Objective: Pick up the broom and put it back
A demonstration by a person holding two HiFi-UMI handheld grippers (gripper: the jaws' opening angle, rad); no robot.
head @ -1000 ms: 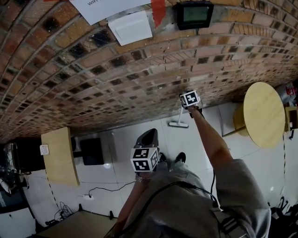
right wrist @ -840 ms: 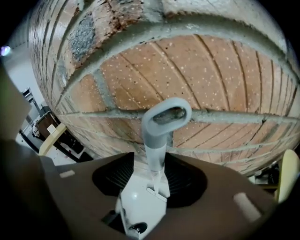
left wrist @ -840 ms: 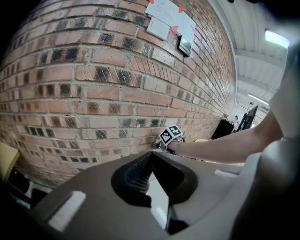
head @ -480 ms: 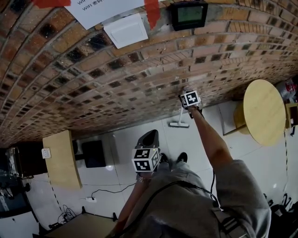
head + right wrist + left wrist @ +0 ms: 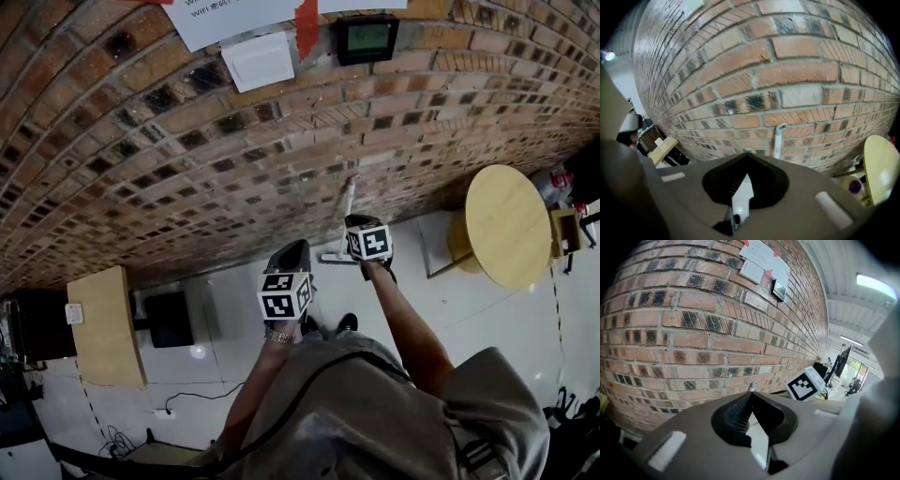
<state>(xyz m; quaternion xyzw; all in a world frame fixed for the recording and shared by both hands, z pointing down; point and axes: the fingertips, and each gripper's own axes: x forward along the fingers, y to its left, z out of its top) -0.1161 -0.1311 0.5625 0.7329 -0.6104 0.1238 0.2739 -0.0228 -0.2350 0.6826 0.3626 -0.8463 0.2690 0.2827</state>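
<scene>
Right tongs (image 5: 359, 225) have left the broom (image 5: 348, 199) and drawn back from the wall (image 5: 187, 159).
The broom stands free against the bricks, its head on the floor (image 5: 234, 281) at the wall's foot, just ahead of the right tongs, whose jaws are closing on nothing. The left tongs (image 5: 291, 255) hang beside them, jaws together and empty, clear of the broom.

left tongs (image 5: 751, 392): jaws together, empty | right tongs (image 5: 746, 156): jaws closing (nearly met), empty, arm outstretched
</scene>
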